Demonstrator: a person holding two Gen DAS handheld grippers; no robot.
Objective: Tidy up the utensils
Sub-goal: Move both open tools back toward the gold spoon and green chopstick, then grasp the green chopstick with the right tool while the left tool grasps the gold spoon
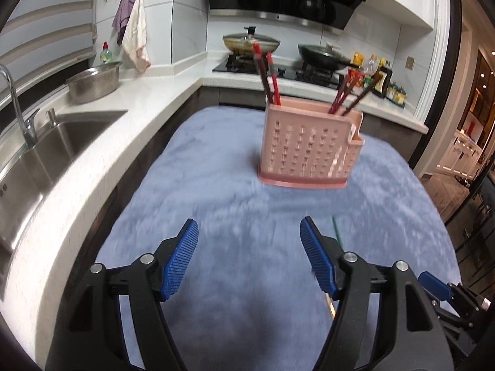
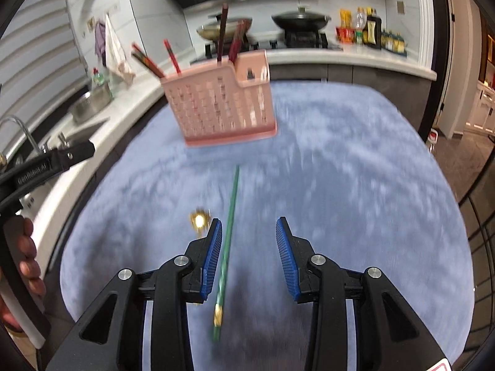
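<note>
My right gripper [image 2: 249, 253] hung low over the blue cloth [image 2: 355, 185] with its fingers spread wide and nothing between them. The green chopstick [image 2: 230, 213] lay flat on the cloth below, running from near me away toward the pink holder [image 2: 225, 108]. Its gold-banded near end lay below the gap between my fingers, and the shaft passed just beside my left pad [image 2: 213, 256]; I could not tell whether it touched. So the stick sat off-centre in my opening, crowding the left finger. To do the pick well, I judged I should shift a little to the left so the shaft ran midway between the pads, come down until the tips pressed into the soft cloth, then close across the shaft, not along it. Gripping toward the thicker near end would probably leave the far tip free to drop into a slot.

My left gripper [image 1: 249, 259] was spread as well, empty, hovering on the near side of the cloth. The holder stood upright at the far middle of the cloth, red and dark chopsticks [image 1: 272, 77] already leaning in its compartments. A small gold glint [image 2: 199, 221] lay left of the stick; it was too blurred to name.
</note>
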